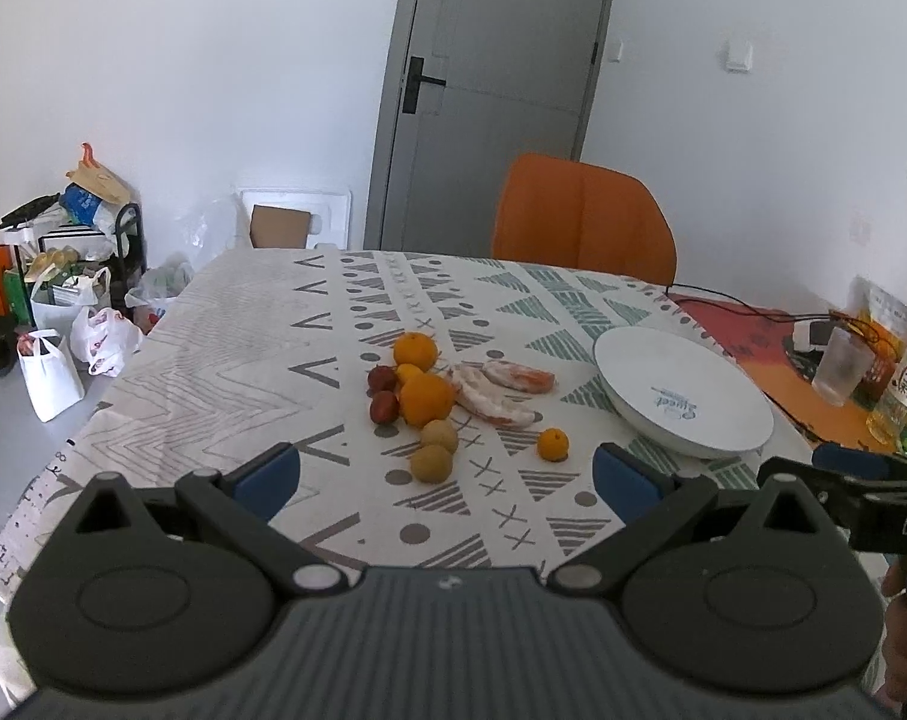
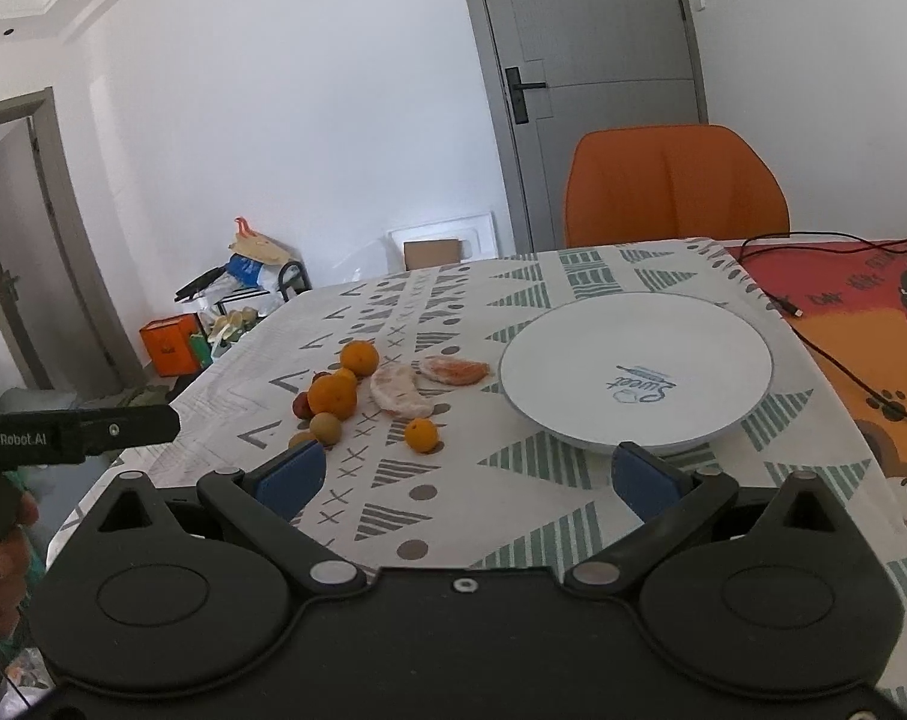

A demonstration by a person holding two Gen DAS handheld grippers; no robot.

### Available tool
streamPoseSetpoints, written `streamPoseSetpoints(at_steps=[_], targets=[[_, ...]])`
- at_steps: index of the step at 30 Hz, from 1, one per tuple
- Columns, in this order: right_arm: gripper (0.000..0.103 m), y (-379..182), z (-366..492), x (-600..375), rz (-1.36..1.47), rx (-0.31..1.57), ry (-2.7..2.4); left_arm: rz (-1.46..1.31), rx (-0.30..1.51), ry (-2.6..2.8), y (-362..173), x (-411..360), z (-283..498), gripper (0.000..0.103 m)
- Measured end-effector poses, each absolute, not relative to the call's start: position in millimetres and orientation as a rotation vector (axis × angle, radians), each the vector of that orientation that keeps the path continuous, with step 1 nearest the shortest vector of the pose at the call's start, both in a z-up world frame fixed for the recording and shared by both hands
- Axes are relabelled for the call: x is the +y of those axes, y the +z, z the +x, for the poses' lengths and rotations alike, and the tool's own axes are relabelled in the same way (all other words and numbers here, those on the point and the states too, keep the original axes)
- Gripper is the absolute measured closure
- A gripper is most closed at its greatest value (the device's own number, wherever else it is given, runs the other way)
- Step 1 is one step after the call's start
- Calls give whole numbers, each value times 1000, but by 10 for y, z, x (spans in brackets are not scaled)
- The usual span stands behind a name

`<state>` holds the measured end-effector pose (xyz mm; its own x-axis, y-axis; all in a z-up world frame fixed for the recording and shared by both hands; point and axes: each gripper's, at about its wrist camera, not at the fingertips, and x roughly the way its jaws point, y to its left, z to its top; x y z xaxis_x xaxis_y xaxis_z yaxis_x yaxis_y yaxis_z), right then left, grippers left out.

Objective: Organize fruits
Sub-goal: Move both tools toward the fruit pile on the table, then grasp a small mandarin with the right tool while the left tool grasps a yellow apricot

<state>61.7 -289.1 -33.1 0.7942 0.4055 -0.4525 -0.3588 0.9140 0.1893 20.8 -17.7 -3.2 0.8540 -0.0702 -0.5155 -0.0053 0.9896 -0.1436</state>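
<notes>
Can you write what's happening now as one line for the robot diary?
stage: start | left gripper: open, empty | right gripper: open, empty | fruits: on tablecloth | plate: empty

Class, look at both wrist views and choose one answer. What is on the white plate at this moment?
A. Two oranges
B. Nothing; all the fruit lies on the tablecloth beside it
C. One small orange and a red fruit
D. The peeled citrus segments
B: the white plate shows only its bare printed surface, while the oranges, the peeled segments and the small orange all lie on the tablecloth to its left.
</notes>
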Motion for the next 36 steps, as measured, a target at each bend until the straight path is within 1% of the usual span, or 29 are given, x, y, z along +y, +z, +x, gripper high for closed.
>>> streamPoseSetpoints(at_steps=[8, 19, 24, 26, 31, 34, 36], targets=[[0, -323, 633, -2894, 90, 500, 434, -141, 533, -20, -25, -126, 227, 0], [0, -431, 778, -2724, 44, 500, 458, -183, 566, -6, -227, 41, 478, 2], [1, -501, 929, -2692, 71, 525, 456, -194, 588, -18, -364, 81, 627, 8], [6, -523, 989, -2674, 75, 532, 463, -198, 593, -18, -398, 93, 678, 9], [11, -589, 1139, -2617, 81, 552, 465, -190, 597, -14, -480, 132, 808, 14], [17, -634, 1226, -2580, 90, 575, 474, -200, 608, -16, -540, 164, 912, 21], [21, -668, 1275, -2537, 89, 589, 490, -203, 620, -17, -583, 179, 978, 29]])
